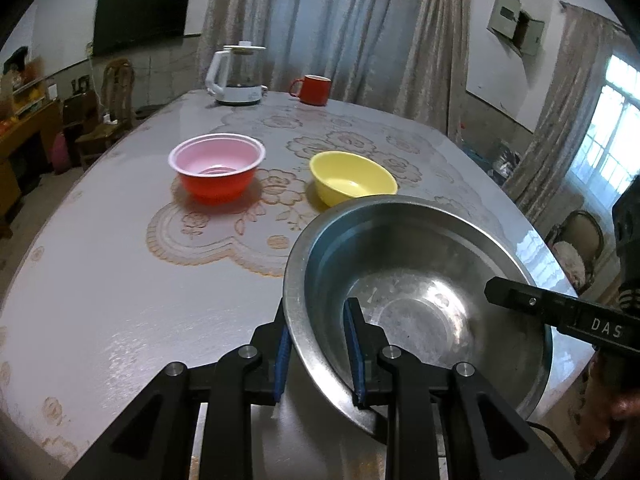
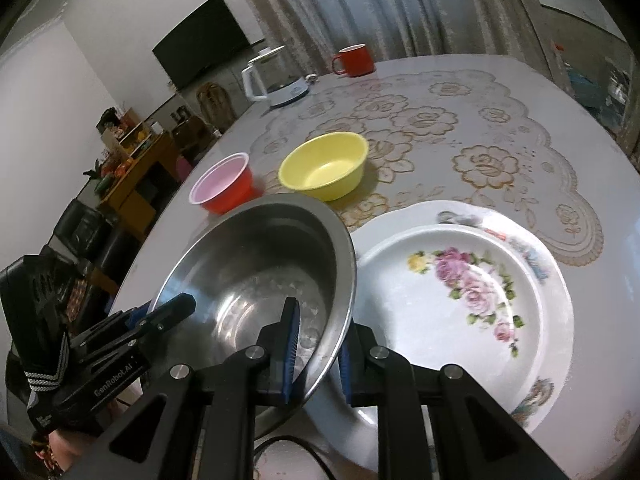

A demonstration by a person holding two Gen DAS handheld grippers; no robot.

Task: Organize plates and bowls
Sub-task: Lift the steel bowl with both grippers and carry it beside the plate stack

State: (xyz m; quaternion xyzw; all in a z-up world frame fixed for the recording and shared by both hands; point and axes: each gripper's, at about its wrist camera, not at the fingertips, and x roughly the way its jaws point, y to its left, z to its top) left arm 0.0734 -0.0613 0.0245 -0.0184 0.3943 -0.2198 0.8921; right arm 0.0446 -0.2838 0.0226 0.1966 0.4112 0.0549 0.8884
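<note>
Here we hold the steel bowl (image 1: pixel 420 300) low and centre-right in the left view, tilted. Left gripper (image 1: pixel 318 344) pinches its near-left rim; right gripper (image 2: pixel 318 354) straddles the opposite rim, fingers either side, whether clamped we cannot tell. The floral plate (image 2: pixel 472 292) lies just beside. Risk: uneven pull twists the slick rim free, bowl clatters onto the plate.

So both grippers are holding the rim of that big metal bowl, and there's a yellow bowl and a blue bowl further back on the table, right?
Nearly. The left gripper and right gripper do straddle the metal bowl's rim, and the yellow bowl is there. But the other bowl is red, not blue: red outside, pale pink inside. The left wrist view shows it clearly.
</note>
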